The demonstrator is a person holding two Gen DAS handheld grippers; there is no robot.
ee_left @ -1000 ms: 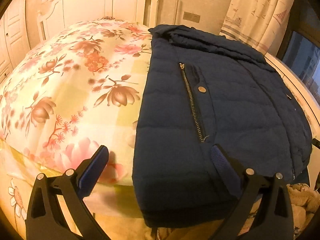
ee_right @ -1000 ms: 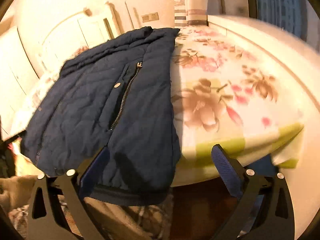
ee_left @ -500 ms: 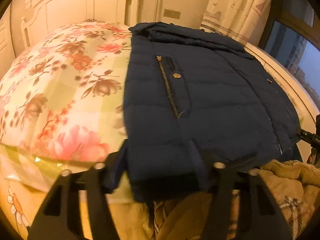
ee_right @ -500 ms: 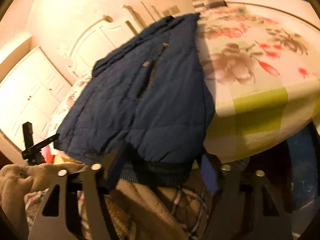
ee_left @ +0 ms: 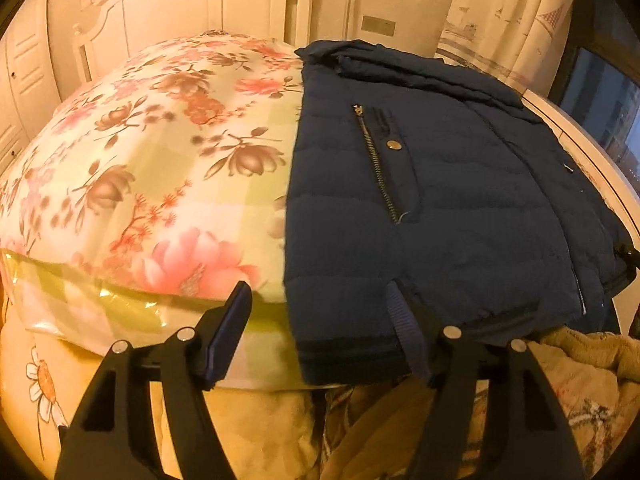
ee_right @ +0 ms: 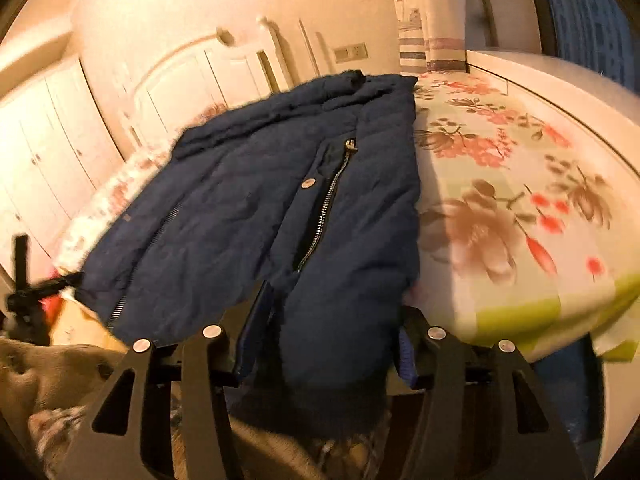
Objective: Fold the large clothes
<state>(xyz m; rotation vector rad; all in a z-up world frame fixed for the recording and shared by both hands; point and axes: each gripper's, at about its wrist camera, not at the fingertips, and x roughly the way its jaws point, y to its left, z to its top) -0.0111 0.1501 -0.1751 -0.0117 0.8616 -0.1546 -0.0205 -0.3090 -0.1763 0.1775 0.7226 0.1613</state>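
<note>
Left wrist view, one navy jacket on one floral bed, left tongs opening, unclamped, right tongs closing on hem.

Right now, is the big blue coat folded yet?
Not yet. The navy coat lies flat on the flowery bedspread, sides seemingly tucked in. The right tongs are closing around its hem corner; the left tongs are opening, straddling the other. Folding it over remains.

The puffy dark blue jacket has a silver zip and a round silver button. The bed cover is cream and light green with pink, red and brown flowers. The headboard is white. The two black tools have blue pads.
</note>
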